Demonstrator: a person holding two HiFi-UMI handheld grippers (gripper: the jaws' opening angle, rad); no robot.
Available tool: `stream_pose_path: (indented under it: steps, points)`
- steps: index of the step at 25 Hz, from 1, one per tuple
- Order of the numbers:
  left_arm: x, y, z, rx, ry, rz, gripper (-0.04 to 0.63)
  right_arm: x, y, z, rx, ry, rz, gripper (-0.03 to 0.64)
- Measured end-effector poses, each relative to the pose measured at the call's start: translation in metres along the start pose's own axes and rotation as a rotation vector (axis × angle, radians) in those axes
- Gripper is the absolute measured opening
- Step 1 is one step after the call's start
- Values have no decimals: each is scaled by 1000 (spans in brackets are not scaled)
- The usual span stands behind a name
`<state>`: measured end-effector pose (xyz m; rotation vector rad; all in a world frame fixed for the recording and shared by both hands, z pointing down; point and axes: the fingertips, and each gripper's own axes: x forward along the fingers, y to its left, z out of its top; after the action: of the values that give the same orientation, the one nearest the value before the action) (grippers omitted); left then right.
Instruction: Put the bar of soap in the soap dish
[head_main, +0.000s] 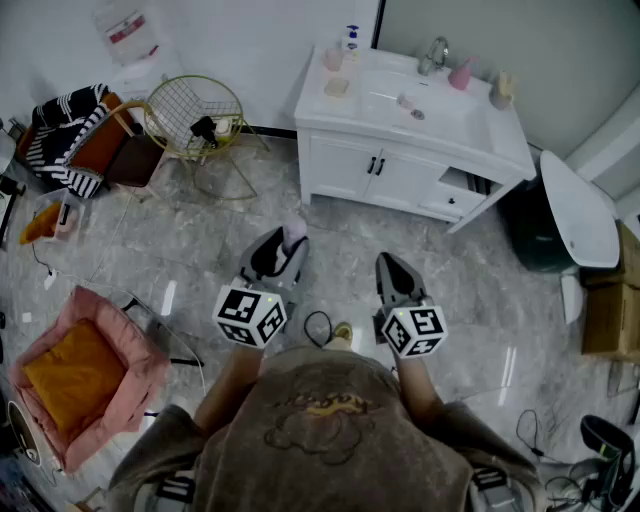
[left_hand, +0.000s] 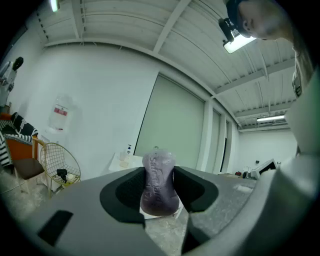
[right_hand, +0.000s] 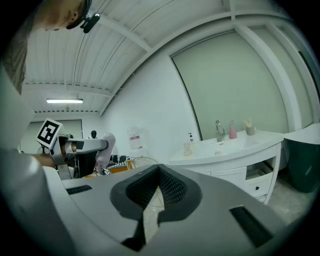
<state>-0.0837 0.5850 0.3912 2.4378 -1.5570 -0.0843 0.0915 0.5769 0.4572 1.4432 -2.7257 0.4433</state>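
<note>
Head view first: the person stands on the marble floor (head_main: 180, 240), well apart from the white vanity (head_main: 345, 165) and its worktop (head_main: 505, 140). The left gripper (head_main: 284, 250) is held out front with a pale purple soap (head_main: 295, 233) poking up between its jaws. The right gripper (head_main: 392, 268) sits just beside it, tapering to a narrow point. Over to the left gripper view: the jaws are clamped on the soap's two sides, with the bar upright and its embossed lettering facing the camera, the vanity far behind. Now the right gripper view: its jaws are closed together with nothing between them. The vanity and its tap (right_hand: 218, 131) are off to the right, and the left gripper with the soap shows at the left.
</note>
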Motion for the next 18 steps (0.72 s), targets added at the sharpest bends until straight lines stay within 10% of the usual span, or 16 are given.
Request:
stream_pose_path:
  steps: [18]
  points:
    - [67,-12,-9,-9,-67,57,179,34,-76,7,-54,23,52,2]
